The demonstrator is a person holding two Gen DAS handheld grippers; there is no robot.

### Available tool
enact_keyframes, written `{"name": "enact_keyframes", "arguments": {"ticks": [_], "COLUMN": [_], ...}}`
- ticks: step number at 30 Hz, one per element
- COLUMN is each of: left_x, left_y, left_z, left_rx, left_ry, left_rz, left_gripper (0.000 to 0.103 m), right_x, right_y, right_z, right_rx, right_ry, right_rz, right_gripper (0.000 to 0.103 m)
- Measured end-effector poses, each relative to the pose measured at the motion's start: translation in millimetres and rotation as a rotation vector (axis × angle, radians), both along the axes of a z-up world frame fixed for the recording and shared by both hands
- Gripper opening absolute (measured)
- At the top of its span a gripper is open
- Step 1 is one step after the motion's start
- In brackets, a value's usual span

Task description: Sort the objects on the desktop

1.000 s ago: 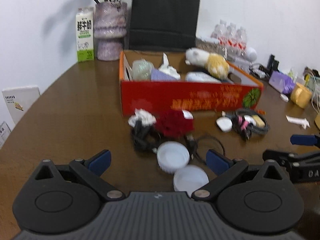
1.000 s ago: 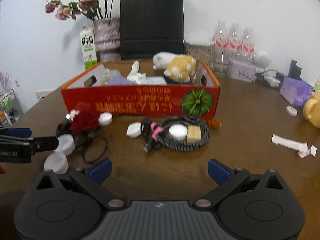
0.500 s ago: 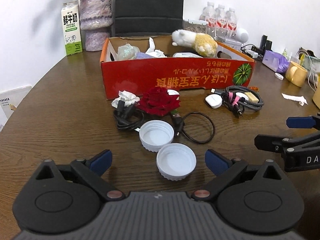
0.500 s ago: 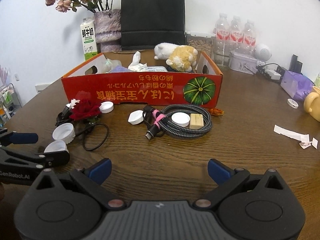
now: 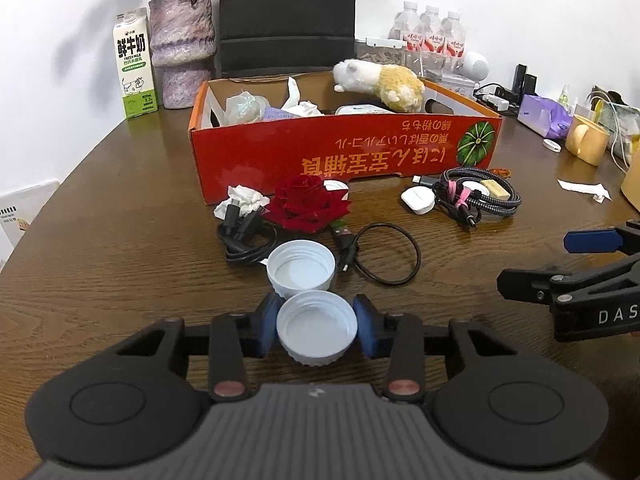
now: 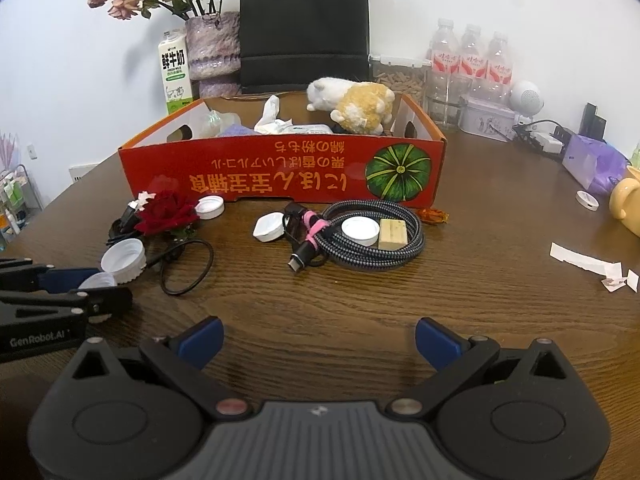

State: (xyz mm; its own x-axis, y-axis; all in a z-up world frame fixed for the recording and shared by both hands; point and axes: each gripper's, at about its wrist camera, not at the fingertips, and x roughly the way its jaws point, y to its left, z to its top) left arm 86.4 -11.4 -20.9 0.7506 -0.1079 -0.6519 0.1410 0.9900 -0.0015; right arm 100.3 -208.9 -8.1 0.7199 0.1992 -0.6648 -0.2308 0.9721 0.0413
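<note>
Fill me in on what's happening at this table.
A person is sorting desk clutter with a gripper in each hand. The left gripper has just been closing, and its blue fingers now pinch the nearer white cap, which sits open side up on the wooden table right against a second white cap. The right gripper waits open over bare wood, holding nothing. The red box behind already holds a plush toy and tissues.

The right claw (image 6: 318,340) hangs wide open over bare wooden surface (image 6: 460,280). Far behind lies a coiled braided cable (image 6: 376,236) before the red box (image 6: 280,176); at left, the left claw (image 6: 86,286) grips a white cap (image 6: 98,280).
</note>
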Motion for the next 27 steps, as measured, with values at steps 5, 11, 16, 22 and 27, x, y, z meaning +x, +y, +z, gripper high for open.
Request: {"name": "enact_keyframes", "arguments": {"ticks": [5, 11, 16, 22, 27], "left_x": [-0.5, -0.9, -3.7, -7.0, -9.2], "left_y": [1.9, 3.8, 5.5, 10.0, 17.2], "left_z": [0.4, 1.0, 4.3, 9.1, 12.5], "left_rx": [-0.011, -0.018, -0.023, -0.030, -0.040], "left_ry": [-0.003, -0.009, -0.022, -0.042, -0.057], "left_rz": [0.004, 0.005, 0.013, 0.025, 0.048], "left_gripper": [0.041, 0.041, 0.041, 0.041, 0.041], "right_x": [1.0, 1.1, 0.3, -0.4, -0.9], "right_y": [1.1, 2.3, 2.7, 6.2, 11.9], "right_z": [-0.8, -1.0, 0.5, 3.4, 5.7], "right_rx": [-0.002, -0.007, -0.009, -0.014, -0.021], "right_ry": [0.002, 0.002, -0.003, -0.013, -0.022], "right_rz": [0.002, 0.004, 0.007, 0.022, 0.041], "right_gripper": [0.102, 0.102, 0.102, 0.102, 0.102]}}
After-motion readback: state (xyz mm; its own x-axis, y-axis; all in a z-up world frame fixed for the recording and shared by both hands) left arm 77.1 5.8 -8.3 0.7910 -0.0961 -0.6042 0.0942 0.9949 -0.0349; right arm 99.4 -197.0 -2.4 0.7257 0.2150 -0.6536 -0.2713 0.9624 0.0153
